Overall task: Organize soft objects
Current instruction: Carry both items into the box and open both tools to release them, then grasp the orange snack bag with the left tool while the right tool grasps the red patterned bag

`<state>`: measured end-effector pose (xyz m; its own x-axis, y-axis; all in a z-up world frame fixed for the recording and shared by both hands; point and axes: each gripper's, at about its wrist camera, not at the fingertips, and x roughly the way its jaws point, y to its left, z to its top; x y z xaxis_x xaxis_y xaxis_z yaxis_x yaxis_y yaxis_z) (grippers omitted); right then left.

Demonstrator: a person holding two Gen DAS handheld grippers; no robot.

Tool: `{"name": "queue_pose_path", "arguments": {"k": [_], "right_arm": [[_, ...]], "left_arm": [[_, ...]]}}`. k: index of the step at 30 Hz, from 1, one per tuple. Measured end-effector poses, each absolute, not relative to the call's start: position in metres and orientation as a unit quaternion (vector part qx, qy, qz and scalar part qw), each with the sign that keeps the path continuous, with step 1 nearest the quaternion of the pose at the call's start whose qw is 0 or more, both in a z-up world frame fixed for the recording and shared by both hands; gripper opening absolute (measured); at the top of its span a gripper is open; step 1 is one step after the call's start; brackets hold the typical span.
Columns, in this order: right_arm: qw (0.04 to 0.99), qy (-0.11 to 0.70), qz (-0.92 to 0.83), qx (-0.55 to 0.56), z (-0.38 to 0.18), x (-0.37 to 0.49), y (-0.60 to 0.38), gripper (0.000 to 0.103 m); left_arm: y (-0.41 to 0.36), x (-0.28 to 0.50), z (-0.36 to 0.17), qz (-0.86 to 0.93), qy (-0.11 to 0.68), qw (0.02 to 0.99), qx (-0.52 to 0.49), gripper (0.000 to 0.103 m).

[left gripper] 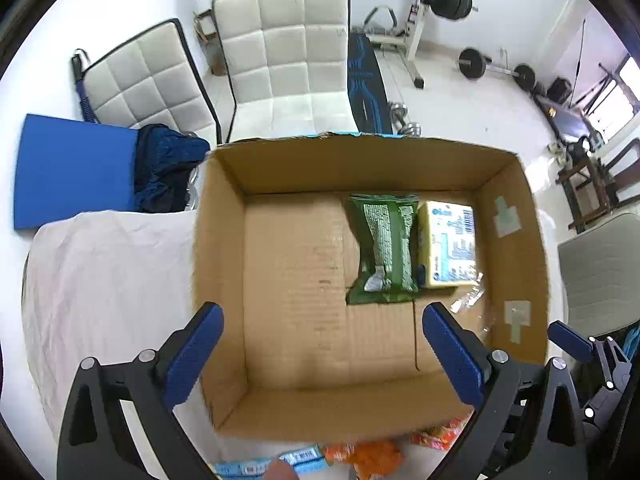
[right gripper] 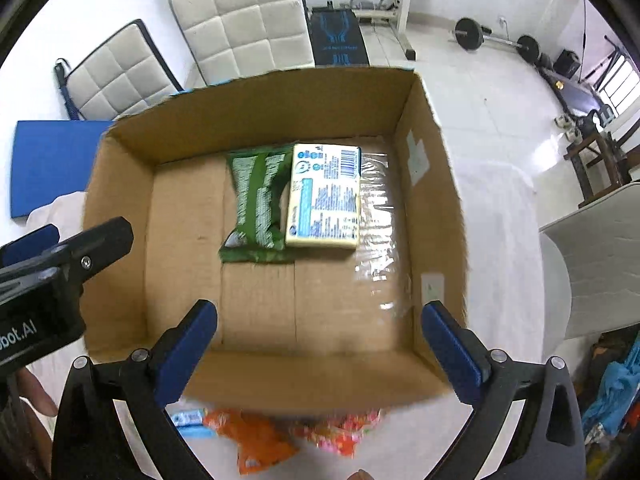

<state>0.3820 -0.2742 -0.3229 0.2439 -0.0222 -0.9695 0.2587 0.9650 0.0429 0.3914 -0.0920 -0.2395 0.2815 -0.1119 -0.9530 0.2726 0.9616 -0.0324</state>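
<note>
Hovering over the box [left gripper: 360, 416], left claw [left gripper: 324, 356] and right claw [right gripper: 320, 354] both gaping empty; green packet [right gripper: 256, 208] touching yellow pack [right gripper: 324, 200] inside.

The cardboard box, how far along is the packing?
Done: the green packet and the pale yellow pack lie side by side in the cardboard box. In hand: nothing; the left claw and right claw are open. Left: the orange packets and a blue-white packet outside the near wall.

I see the worktop [left gripper: 100, 272], draped in white cloth, carrying an open cardboard box [left gripper: 224, 280]; an orange packet [right gripper: 256, 436], pink packet [right gripper: 344, 432] and blue-white packet [right gripper: 190, 420] lie just beside its near wall.
</note>
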Motion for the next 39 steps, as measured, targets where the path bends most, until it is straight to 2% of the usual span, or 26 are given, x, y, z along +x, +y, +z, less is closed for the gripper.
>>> {"name": "queue_pose_path", "arguments": {"k": [14,24,29,39], "right_arm": [[0.826,0.551,-0.079,0.088,-0.215,0.285,-0.256,0.103],[0.833,0.543,-0.058,0.087,-0.174,0.237,-0.257,0.103],[0.797,0.584,-0.076,0.136,-0.217,0.228,-0.286,0.103],[0.662,0.661,-0.136,0.325,-0.404,0.234,-0.333,0.101]], "left_arm": [[-0.05,0.289,-0.156,-0.108,0.529,0.841,0.039,0.102],[-0.044,0.245,-0.136,-0.091,0.523,0.847,0.025,0.102],[-0.039,0.242,-0.174,-0.07,0.565,0.822,0.007,0.102],[-0.037,0.247,-0.333,-0.037,0.711,0.699,-0.071,0.102]]}}
